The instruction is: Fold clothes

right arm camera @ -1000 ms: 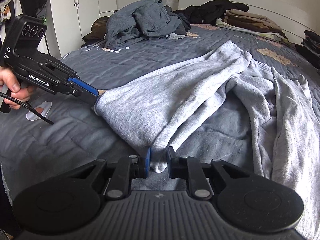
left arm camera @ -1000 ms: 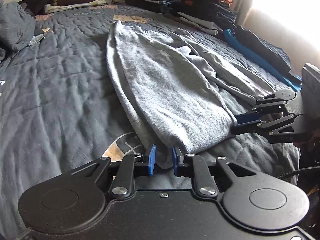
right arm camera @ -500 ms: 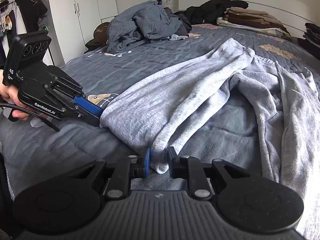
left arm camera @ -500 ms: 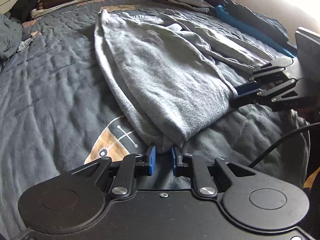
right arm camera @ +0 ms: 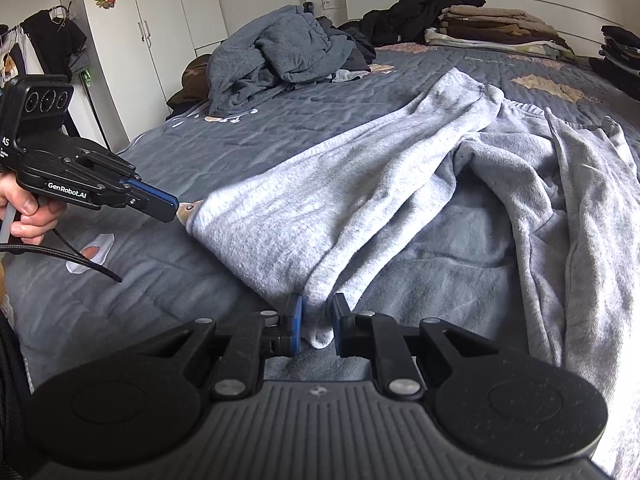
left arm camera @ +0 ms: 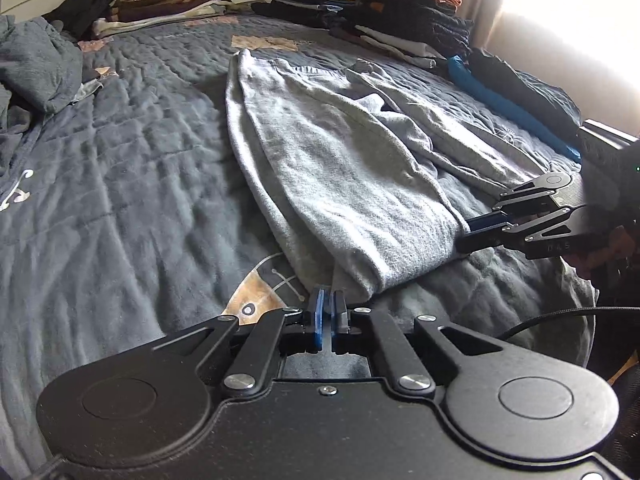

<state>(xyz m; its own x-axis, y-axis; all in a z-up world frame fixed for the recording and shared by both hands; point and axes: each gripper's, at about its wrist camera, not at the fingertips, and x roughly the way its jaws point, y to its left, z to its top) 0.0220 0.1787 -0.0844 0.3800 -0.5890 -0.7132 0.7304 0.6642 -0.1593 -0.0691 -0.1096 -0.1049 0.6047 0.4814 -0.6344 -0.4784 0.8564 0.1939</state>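
Light grey sweatpants (left arm camera: 340,168) lie lengthwise on the dark quilted bed (left arm camera: 120,200), waistband at the far end. The near leg end (right arm camera: 280,232) is stretched between the two grippers. At its left corner my left gripper (left arm camera: 327,312) is shut, its blue pads together on a thin edge of the cloth; it appears from the side as the left gripper (right arm camera: 175,211), held by a hand (right arm camera: 28,216). My right gripper (right arm camera: 317,320) is shut on the bunched right corner of the cuff, and shows as the right gripper (left arm camera: 466,236) in the left wrist view.
A heap of dark grey clothes (right arm camera: 280,56) sits at the bed's far left corner. Folded stacks (left arm camera: 160,4) line the headboard, and more folded piles (left arm camera: 400,12) run along the window side. A cable (right arm camera: 60,252) trails from the left gripper. A wardrobe (right arm camera: 160,32) stands beyond the bed.
The left gripper's jaws went from slightly apart around the cloth's corner to pressed together. It also lifted and drew back a little. The right gripper kept its hold.
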